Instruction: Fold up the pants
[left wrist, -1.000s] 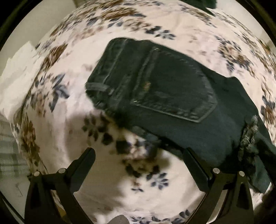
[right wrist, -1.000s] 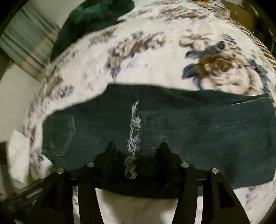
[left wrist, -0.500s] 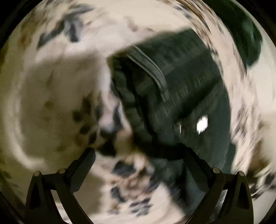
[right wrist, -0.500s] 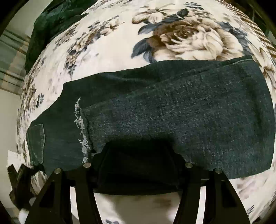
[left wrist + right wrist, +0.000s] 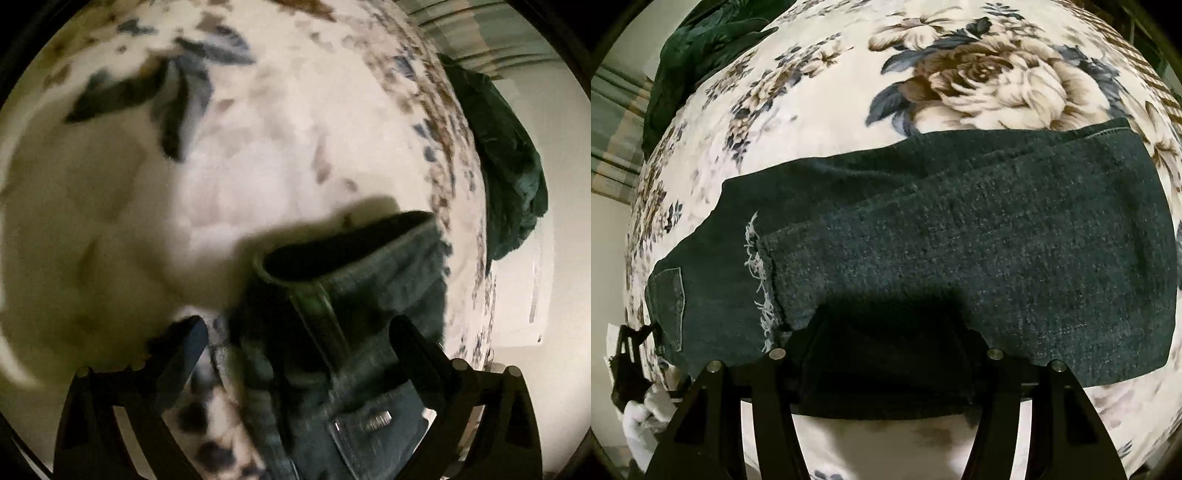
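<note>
Dark denim pants (image 5: 960,258) lie across a floral blanket (image 5: 849,92), folded over once, with a frayed hem (image 5: 757,280) on top and a back pocket (image 5: 668,306) at the left. My right gripper (image 5: 886,332) stands wide open over the pants' near edge, its fingertips hidden in shadow under the denim. In the blurred left wrist view the waistband (image 5: 332,258) is raised open between the fingers of my left gripper (image 5: 299,332), which is open. The left gripper (image 5: 628,354) shows small at the pants' left end.
A dark green garment (image 5: 694,51) lies at the blanket's far left edge; it also shows in the left wrist view (image 5: 509,166). White cloth (image 5: 642,417) sits off the bed at lower left. Striped fabric (image 5: 613,122) hangs beyond.
The left gripper has swung round quickly to the waistband end and come in close. The right gripper has risen and drawn back, so the whole folded leg shows.
</note>
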The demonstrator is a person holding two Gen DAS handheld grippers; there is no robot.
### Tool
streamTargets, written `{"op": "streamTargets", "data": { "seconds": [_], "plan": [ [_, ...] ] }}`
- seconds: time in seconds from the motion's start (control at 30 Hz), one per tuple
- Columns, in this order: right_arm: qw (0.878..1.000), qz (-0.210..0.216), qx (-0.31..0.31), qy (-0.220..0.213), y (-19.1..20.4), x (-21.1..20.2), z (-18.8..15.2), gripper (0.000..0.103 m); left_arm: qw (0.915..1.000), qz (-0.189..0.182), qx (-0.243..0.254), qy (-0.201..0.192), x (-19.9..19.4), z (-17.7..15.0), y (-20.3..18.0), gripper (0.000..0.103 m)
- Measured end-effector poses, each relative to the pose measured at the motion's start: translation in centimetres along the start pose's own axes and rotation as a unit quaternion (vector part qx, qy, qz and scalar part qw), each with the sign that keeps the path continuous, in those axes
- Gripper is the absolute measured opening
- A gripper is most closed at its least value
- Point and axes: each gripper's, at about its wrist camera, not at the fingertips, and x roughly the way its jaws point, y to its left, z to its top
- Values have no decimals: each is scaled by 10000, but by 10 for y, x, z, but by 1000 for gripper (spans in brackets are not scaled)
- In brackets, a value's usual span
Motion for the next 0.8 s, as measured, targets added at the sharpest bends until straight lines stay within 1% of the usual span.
{"op": "streamTargets", "data": {
  "seconds": [0.07,0.13,0.17,0.2,0.23,0.27,0.3,0.33,0.4,0.47,0.53,0.57,0.6,0.67,0.7,0.73,0.77,0.8],
  "plan": [
    [10000,-30,-15,15,3,3,2,62,9999,-36,85,-97,1,0,-7,100],
    [10000,-33,8,7,4,5,3,62,9993,-185,267,-189,-5,-6,-14,84],
    [10000,-31,34,10,3,6,4,62,9991,-161,332,-208,-9,-11,-16,69],
    [10000,-34,39,7,3,6,4,62,9991,-125,332,-231,-11,-12,-14,57],
    [10000,-43,39,3,3,6,4,62,9992,-170,267,-261,-14,-13,-6,53],
    [10000,-55,36,0,4,6,4,62,9991,-218,232,-270,-17,-14,-2,43],
    [10000,-65,31,-5,4,7,4,62,9990,-259,227,-283,-19,-15,0,38],
    [10000,-80,18,-11,5,7,4,62,9986,-352,265,-300,-23,-16,3,36],
    [9999,-108,-19,-18,6,8,4,62,9974,-427,443,-364,-29,-18,-4,30],
    [9999,-134,-50,-21,7,9,3,62,9952,-586,667,-409,-36,-20,-14,28],
    [9998,-163,-66,-14,9,10,4,62,9934,-714,798,-400,-36,-18,-22,28],
    [9998,-170,-69,-11,9,10,4,62,9929,-810,808,-326,-32,-15,-21,30],
    [9998,-177,-63,-7,9,10,4,62,9933,-827,771,-246,-27,-12,-19,38],
    [9998,-185,-41,12,9,11,5,62,9947,-914,459,58,-5,0,-4,45],
    [9998,-192,-30,20,9,11,5,62,9943,-1015,260,180,6,5,5,45],
    [9998,-198,-32,28,10,11,5,62,9935,-1108,144,215,13,7,10,45],
    [9998,-206,-39,32,10,11,5,62,9931,-1155,133,176,14,7,12,45],
    [9997,-222,-59,35,11,12,6,62,9934,-1124,219,87,12,6,8,44]
  ]
}}
